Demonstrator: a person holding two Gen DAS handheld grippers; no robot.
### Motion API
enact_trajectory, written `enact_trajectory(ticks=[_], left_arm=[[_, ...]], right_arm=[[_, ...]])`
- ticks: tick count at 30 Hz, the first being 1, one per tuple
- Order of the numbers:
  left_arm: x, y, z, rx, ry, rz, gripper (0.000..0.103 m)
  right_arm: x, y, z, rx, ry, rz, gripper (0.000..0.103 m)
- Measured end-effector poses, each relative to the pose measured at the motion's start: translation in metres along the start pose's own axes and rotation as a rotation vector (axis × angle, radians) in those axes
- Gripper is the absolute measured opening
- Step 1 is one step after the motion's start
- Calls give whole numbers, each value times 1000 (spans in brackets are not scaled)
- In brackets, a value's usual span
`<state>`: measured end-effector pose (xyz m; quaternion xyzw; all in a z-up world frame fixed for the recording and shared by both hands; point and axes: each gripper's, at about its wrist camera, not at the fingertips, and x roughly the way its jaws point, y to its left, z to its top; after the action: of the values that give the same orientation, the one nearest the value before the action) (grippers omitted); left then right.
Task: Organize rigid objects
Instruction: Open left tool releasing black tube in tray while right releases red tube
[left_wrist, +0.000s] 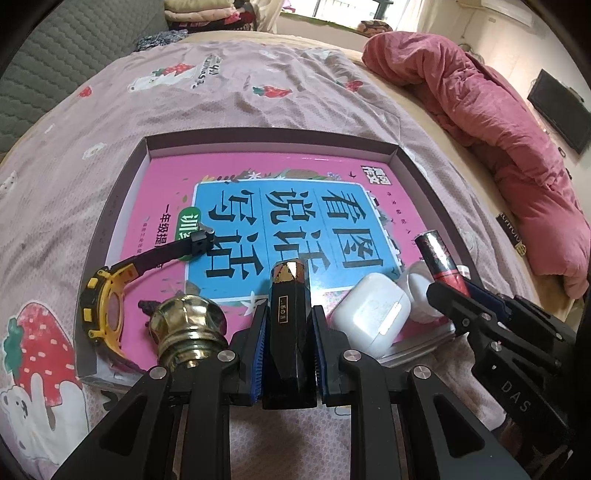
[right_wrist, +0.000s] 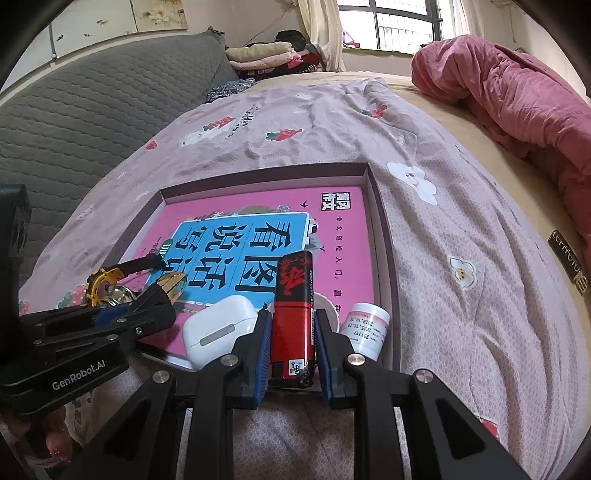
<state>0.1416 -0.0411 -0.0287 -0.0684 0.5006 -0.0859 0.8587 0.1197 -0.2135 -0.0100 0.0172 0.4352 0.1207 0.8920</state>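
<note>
Bed w/ pink strawberry-print sheet; rose quilt bunched at far right, grey padded headboard at left. Shallow box lid lies on sheet, a pink book flat inside it.

Left gripper: clamped on black hexagonal tube w/ gold-banded cap. Long axis runs along the fingers, cap end pointing away from cam, over book's near edge. Tube's base hidden between the pads.

Right gripper: clamped on red/black cylinder, long axis along fingers, black end pointing away, over lid's near right corner. Lower label partly hidden by pads.

Also in lid: yellow watch, strap stretched toward book centre; brass knob, base cut off by gripper frame; white earbud case; small white jar, label print too small to read. Round white item behind right-hand cylinder mostly hidden.
</note>
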Motion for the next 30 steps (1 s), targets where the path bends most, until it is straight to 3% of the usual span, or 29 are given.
enact_trajectory(ticks=[23, 27, 30], left_arm=[[-17, 0, -1, -3, -25, -1, 23], [-29, 0, -1, -1, -54, 2, 23], [-37, 1, -1, 5, -70, 7, 24]], right_arm=[[-29, 2, -1, 22, -53, 8, 29], [-33, 7, -2, 12, -59, 7, 40], [-36, 9, -2, 10, -63, 4, 40]])
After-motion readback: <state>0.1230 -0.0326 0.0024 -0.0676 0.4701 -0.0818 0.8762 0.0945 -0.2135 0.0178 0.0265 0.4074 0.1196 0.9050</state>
